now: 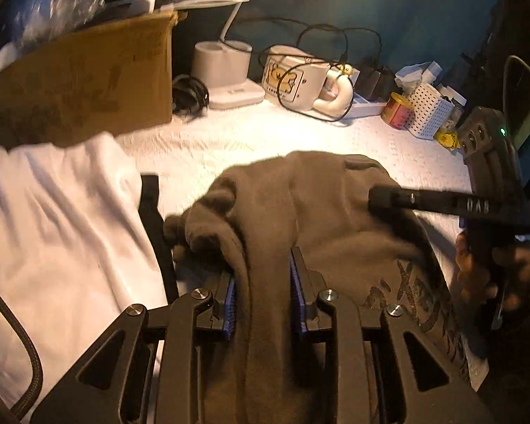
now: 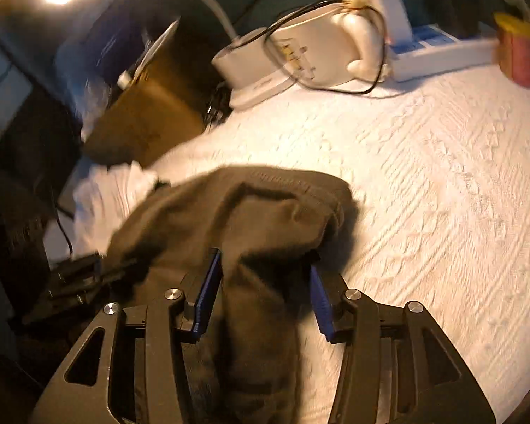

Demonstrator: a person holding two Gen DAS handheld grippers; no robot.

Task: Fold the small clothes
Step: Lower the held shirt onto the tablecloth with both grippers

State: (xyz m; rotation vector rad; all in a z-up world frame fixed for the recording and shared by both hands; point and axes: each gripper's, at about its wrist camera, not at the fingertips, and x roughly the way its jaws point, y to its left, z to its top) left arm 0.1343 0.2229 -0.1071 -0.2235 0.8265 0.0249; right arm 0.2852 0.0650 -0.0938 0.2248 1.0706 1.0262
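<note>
Find the grey-brown garment (image 1: pixel 282 194) bunched on the white-covered bench (image 2: pixel 441 194), heaped in a soft mound rather than spread flat, just beside a white cloth (image 1: pixel 53 229) at its left

Note the left hand-held gripper (image 1: pixel 263 282) set narrow, blue pads pressed on a raised ridge of the garment and holding it. Note the right hand-held gripper (image 2: pixel 265 282) standing wide: cloth draped between the jaws and touching the inner pad only, with a clear gap at the outer pad, so nothing gripped there

For the coming move, take the garment as lying straight ahead of both tools and under them, its long axis running roughly away along the left fingers toward the back of the bench, with the far hem rolled over. Seen from the left wrist, comes in from the right side, one dark finger laid across the garment's right flank. Judged nearer in the useful sense: the left, already clamped on; likely needs the right to close on a fresh edge before any fold can be drawn across

As for writing: dark printed lettering on the garment's near right part, too warped to read. Raised letters on the right tool's finger, not surely legible. A yellow block motif on the white mug (image 1: pixel 293 81) at the back, unreadable. No legible label on the red tin (image 1: pixel 395 109) beside the perforated white basket (image 1: pixel 427 113), nor on the cardboard box (image 1: pixel 81 81)
</note>
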